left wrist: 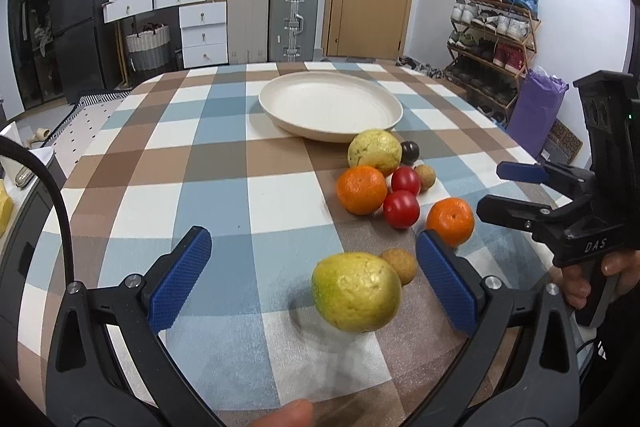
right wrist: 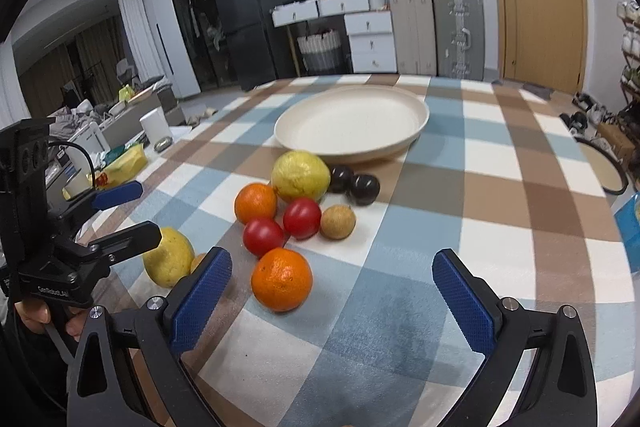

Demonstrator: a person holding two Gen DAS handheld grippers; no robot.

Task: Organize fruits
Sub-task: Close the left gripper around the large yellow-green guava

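The left gripper [left wrist: 314,275] is wide open and holds nothing. Between its blue pads [left wrist: 182,279] lies a yellow-green lemon [left wrist: 356,293], closer to the right pad, not touching either. Its long axis runs tilted, from the upper left to the lower right in the left wrist view. A small brown fruit [left wrist: 400,265] touches it from behind.

The right gripper [right wrist: 332,301] is also wide open and empty. An orange [right wrist: 282,279] sits on the checked cloth [right wrist: 460,187] just before its left pad.

Farther on, the other fruits lie in a group: a second lemon [right wrist: 301,175], a second orange [right wrist: 256,203], two tomatoes [right wrist: 302,218], a brown fruit [right wrist: 338,222] and two dark plums [right wrist: 363,189]. The second lemon almost touches the empty cream plate [right wrist: 352,123] behind the group.
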